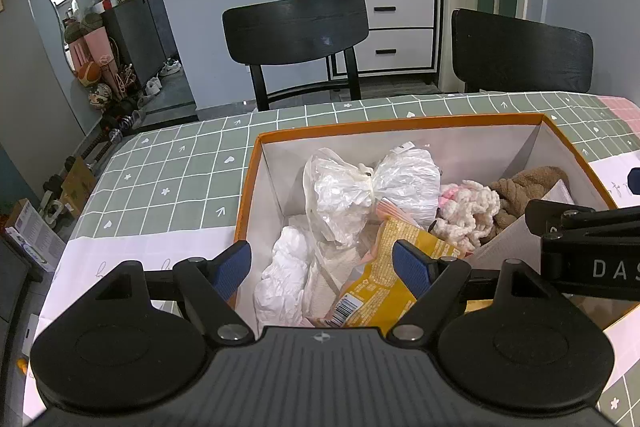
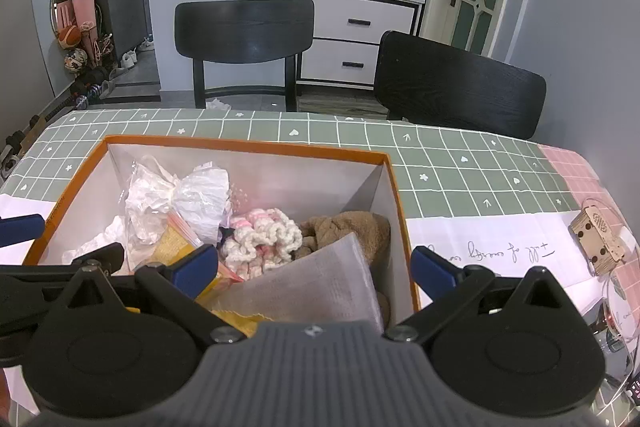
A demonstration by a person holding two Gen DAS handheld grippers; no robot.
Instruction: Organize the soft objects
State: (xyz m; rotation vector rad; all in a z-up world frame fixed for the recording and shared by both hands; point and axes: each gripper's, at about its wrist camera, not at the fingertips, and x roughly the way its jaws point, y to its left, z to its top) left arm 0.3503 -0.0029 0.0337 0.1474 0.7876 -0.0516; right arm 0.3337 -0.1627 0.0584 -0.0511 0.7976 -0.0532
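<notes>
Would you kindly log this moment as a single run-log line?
left gripper open, empty | right gripper open, empty | both over orange box | inside: plastic bag, yellow packet, crochet piece, brown plush

Tablecloth (image 2: 440, 163): green grid with white marks, spread over the table; a pink grid patch is seen at the right edge.
Chairs: two black chairs are set at the table's far side, one (image 2: 244, 27) left, one (image 2: 460, 87) right.
Drawer cabinet (image 2: 352, 27): white, with black handles, placed behind the chairs.
Small wooden object (image 2: 598, 241): laid on the cloth at the right; possibly a perforated box.
Balls (image 2: 74, 43): piled by the dark cabinet (image 2: 120, 7).
</notes>
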